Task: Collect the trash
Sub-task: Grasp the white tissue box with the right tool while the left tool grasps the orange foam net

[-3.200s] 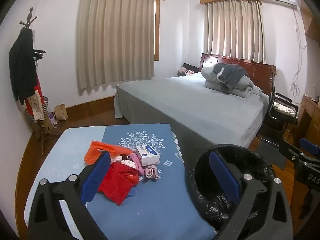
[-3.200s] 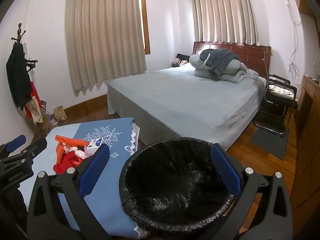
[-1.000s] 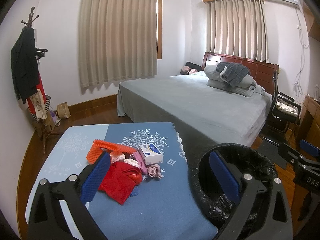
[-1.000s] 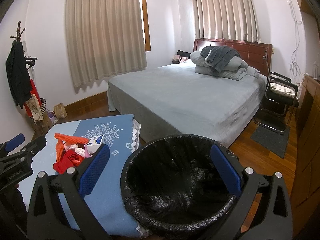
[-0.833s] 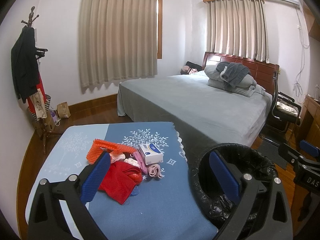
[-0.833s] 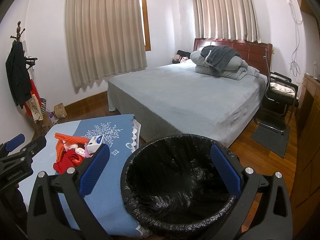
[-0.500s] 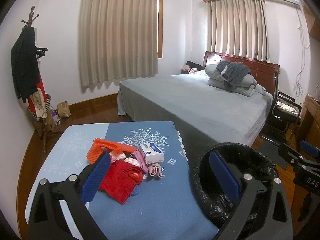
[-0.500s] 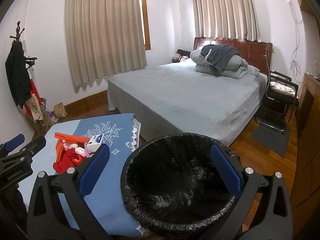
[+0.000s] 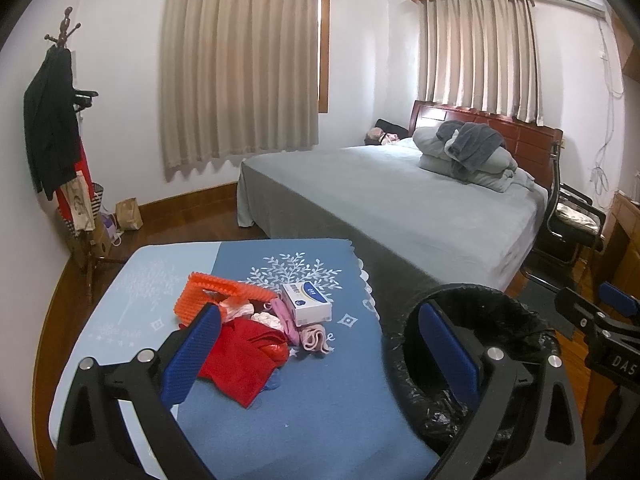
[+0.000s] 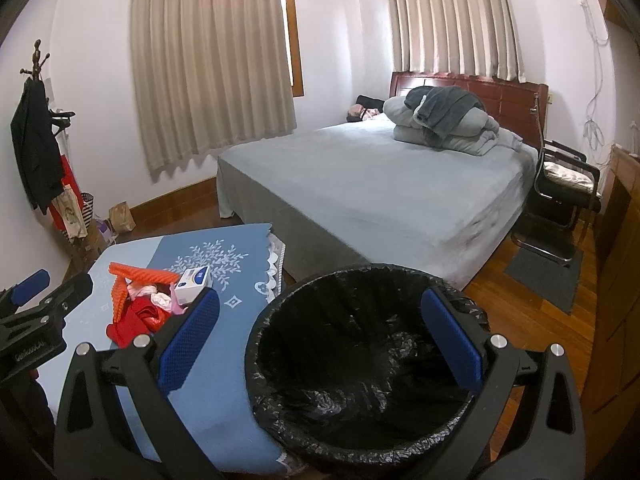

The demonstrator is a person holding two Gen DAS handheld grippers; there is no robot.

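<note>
blue tablecloth [image 9: 320, 400] in the foreground, black-lined bin [image 10: 360, 360] just beside its right edge, bed well behind. left gripper [image 9: 320, 356] hangs above the cloth, jaws spread wide, nothing held, aimed toward the trash pile [image 9: 256, 332]: red wrapper, orange mesh, small white box. right gripper [image 10: 316, 344] is wide and empty too, poised over the bin. risk, as i judge it: loose, limp scraps may slip a pinch, or the cloth may bunch and drag.

A black plastic-lined bin [image 10: 360, 364] stands right of a blue cloth-covered table [image 9: 304, 400] with white leaf print; red crumpled wrapper [image 9: 240, 360], orange ridged foam piece [image 9: 216, 292], white-and-blue small box [image 9: 308, 303].
</note>
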